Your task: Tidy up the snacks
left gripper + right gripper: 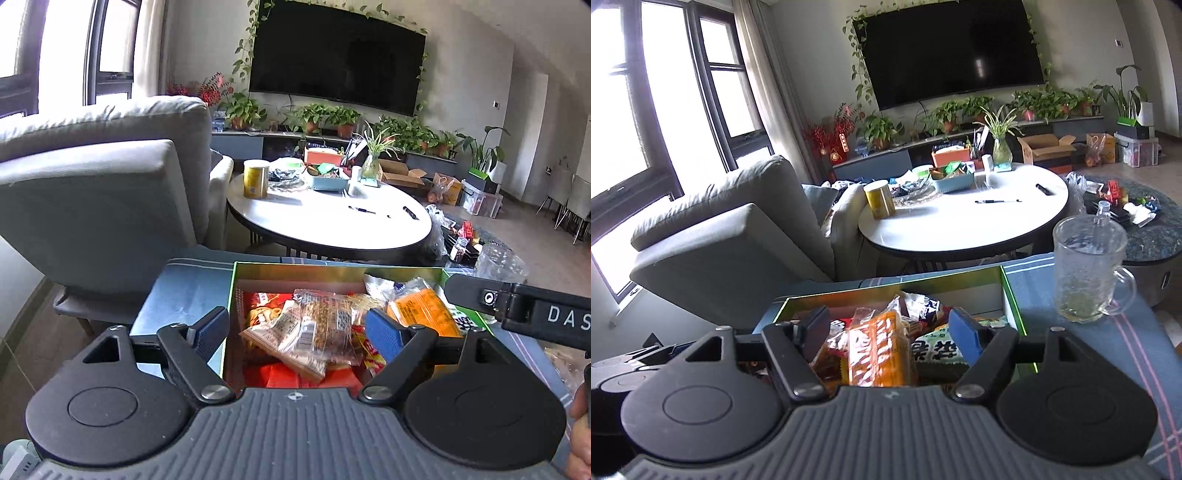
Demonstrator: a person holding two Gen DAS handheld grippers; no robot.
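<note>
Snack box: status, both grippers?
Left gripper open, empty. Right gripper open, empty. Snack box full of packets. Glass mug beside box, right side.

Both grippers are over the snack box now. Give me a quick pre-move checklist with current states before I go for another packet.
1. Left gripper open, nothing between its pads: ok.
2. Right gripper open, empty: ok.
3. Snack box open, packets reachable: ok.
4. Orange packet lying on top, unpinned: ok.
5. Glass mug upright, apart from the box: ok.
6. Room left in the box for more snacks: cannot tell.
</note>
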